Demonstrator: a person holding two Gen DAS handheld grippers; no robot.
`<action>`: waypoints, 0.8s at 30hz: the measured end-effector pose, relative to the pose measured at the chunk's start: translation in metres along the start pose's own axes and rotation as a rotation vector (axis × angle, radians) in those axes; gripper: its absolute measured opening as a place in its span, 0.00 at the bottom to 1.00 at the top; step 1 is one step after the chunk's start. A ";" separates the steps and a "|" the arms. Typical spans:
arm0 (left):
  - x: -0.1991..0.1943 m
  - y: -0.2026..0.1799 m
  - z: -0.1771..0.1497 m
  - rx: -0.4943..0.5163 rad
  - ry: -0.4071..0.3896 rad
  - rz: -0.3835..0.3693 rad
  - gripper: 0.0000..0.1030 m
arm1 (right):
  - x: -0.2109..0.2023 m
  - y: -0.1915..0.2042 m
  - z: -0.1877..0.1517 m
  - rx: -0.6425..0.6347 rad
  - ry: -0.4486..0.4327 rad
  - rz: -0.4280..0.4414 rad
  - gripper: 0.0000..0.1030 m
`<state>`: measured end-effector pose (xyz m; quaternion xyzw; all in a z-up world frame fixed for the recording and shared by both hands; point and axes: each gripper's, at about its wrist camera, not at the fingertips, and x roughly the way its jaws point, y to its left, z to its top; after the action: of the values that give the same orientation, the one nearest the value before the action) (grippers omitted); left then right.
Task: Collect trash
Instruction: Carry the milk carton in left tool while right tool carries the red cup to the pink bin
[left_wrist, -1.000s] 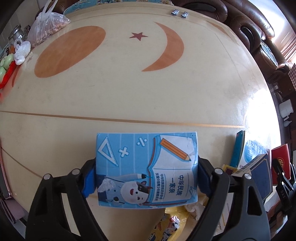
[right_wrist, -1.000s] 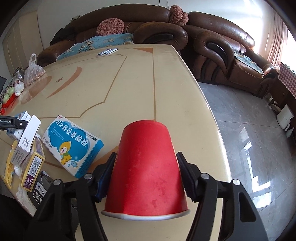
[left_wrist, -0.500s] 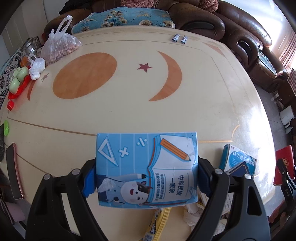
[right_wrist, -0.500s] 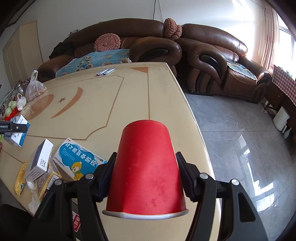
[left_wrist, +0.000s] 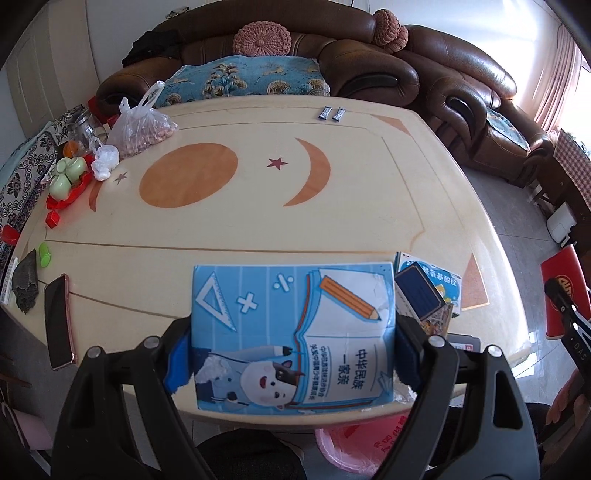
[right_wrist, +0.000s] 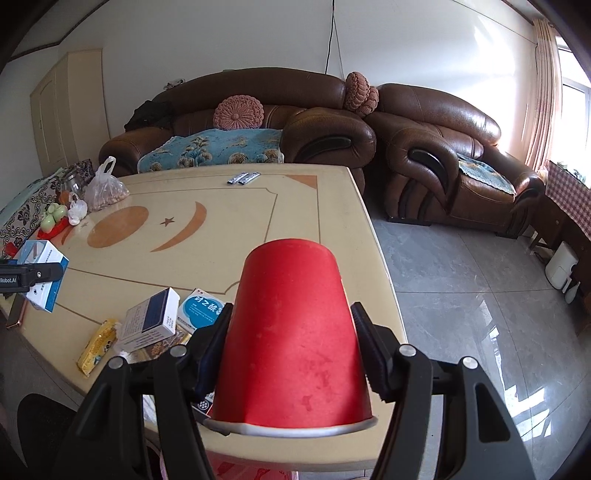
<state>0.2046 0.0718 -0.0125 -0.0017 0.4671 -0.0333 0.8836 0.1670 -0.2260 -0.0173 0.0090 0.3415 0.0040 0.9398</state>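
The left gripper (left_wrist: 293, 343) is pinching a blue carton (left_wrist: 291, 332) flat between its fingers, and the right gripper (right_wrist: 291, 354) is clamping an upturned red cup (right_wrist: 291, 339); both pieces are being held over the near edge of the table (left_wrist: 258, 229); below the left fingers a pink bin with a red liner (left_wrist: 354, 446) is showing, likely the drop point, so two items look nearly collected; left of the right fingers, small boxes (right_wrist: 151, 325) and a yellow wrapper (right_wrist: 98, 341) are still lying near the edge; beyond the fingers the table is offering plenty of room
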 end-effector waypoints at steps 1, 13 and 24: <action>-0.006 -0.002 -0.006 0.004 -0.009 0.002 0.80 | -0.007 0.002 0.000 -0.002 -0.004 -0.001 0.59; -0.054 -0.021 -0.065 0.056 -0.034 -0.006 0.80 | -0.083 0.031 -0.027 -0.047 -0.045 0.039 0.60; -0.082 -0.042 -0.102 0.114 -0.073 -0.004 0.80 | -0.131 0.050 -0.050 -0.092 -0.082 0.069 0.60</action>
<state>0.0720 0.0374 -0.0007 0.0463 0.4320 -0.0614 0.8986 0.0345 -0.1774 0.0296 -0.0221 0.3017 0.0515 0.9518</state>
